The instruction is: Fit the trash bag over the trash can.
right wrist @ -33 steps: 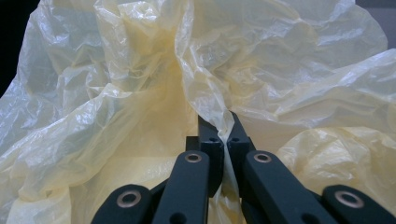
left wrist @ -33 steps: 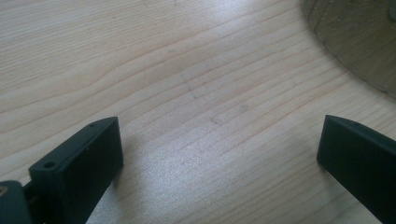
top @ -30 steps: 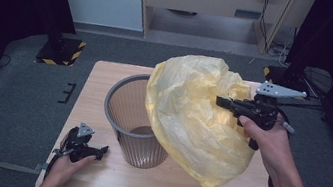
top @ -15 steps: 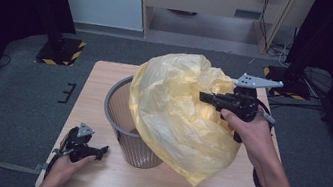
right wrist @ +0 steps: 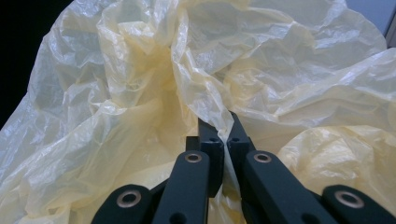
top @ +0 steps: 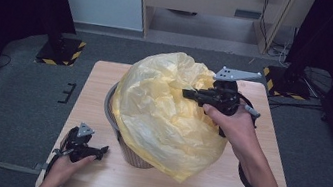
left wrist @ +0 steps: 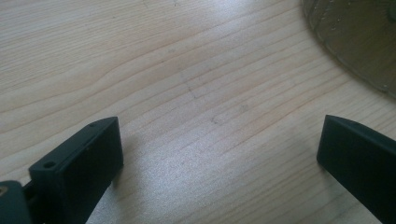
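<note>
Bag (top: 165, 118) billowing over mesh bin (top: 113, 115) mid-desk, draped to line it. My right tongs (right wrist: 227, 135) clenched on pinch of its film, carrying it across bin mouth. My left tongs (top: 100, 151) released, resting near desk's front-left corner (top: 90, 177), spare.

The high view looks forward and down from above the person's side, taking in the whole table (top: 104, 89) from well back. The left gripper view rides the left hand-held gripper (top: 94, 152), at 7 o'clock on that table, and looks close down at the wood, with the basket (left wrist: 355, 42) at 1 o'clock. The right gripper view sits almost against the yellow bag (right wrist: 140, 116), which the high view shares at centre (top: 166, 114).
</note>
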The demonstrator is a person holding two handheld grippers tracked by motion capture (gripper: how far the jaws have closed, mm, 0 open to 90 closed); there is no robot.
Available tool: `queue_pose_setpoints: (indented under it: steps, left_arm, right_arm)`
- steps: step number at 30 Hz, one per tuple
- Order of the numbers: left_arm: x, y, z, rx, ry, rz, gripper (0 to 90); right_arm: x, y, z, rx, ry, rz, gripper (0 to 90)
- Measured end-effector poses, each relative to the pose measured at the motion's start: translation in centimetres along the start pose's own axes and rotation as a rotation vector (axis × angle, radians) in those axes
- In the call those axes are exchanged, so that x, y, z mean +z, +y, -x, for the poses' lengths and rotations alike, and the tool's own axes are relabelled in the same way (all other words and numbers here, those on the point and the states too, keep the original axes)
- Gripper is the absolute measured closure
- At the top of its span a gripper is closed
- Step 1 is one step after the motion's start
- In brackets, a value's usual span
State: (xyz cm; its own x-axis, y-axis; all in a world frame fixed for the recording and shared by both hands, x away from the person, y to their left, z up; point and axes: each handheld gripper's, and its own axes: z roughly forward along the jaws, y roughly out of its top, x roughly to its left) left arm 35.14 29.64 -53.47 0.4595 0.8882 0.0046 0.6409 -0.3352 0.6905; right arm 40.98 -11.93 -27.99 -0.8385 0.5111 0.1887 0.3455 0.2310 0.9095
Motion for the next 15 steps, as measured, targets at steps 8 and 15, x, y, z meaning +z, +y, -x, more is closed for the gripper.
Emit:
queue_pose_setpoints:
  steps: [8,15]
  left_arm:
    - [0.0,0.0,0.0,0.001,0.000,0.000,0.0]
    - [0.0,0.0,0.0,0.002,0.000,-0.001,0.0]
  right_arm:
    - [1.1,0.6,-0.9,-0.013,0.015,-0.012,89.9]
    - [1.5,1.0,-1.5,-0.014,0.030,-0.006,89.8]
